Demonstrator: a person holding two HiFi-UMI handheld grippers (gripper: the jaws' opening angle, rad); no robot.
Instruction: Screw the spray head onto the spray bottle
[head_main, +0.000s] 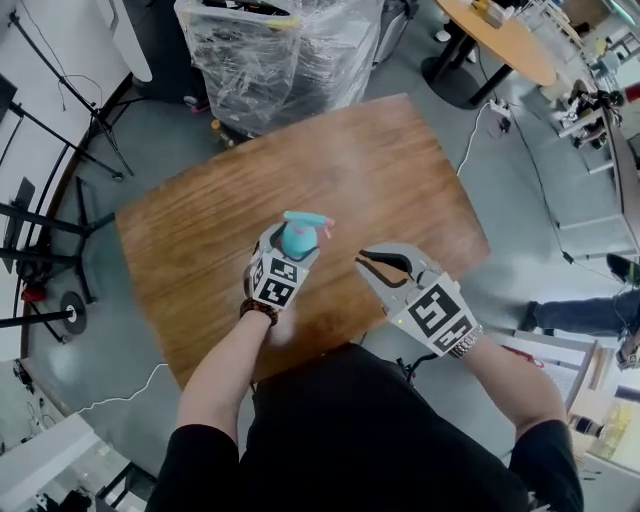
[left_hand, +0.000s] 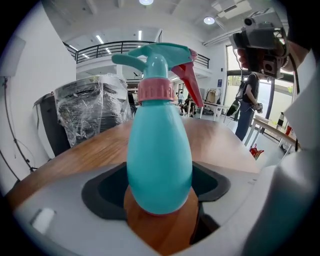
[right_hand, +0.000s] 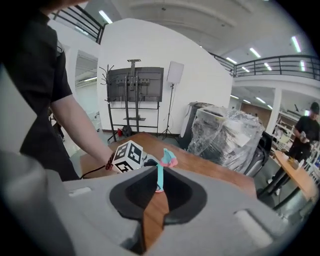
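Observation:
A teal spray bottle (head_main: 296, 240) stands upright near the middle of the wooden table (head_main: 380, 170). Its teal spray head (head_main: 308, 220), with a pink collar and a red trigger, sits on the neck. My left gripper (head_main: 292, 246) is shut on the bottle's belly (left_hand: 160, 160), one jaw on each side, and the spray head (left_hand: 160, 60) rises above them. My right gripper (head_main: 372, 262) hovers to the right of the bottle, apart from it. Its jaws are shut with nothing between them (right_hand: 152, 215). Through their slit I see a strip of the bottle (right_hand: 160, 177).
A plastic-wrapped bin (head_main: 270, 50) stands on the floor past the table's far edge. Black stands (head_main: 40, 230) are on the left. A round table (head_main: 500, 40) is at the back right. A person's leg (head_main: 590, 315) shows at the right, and cables cross the floor.

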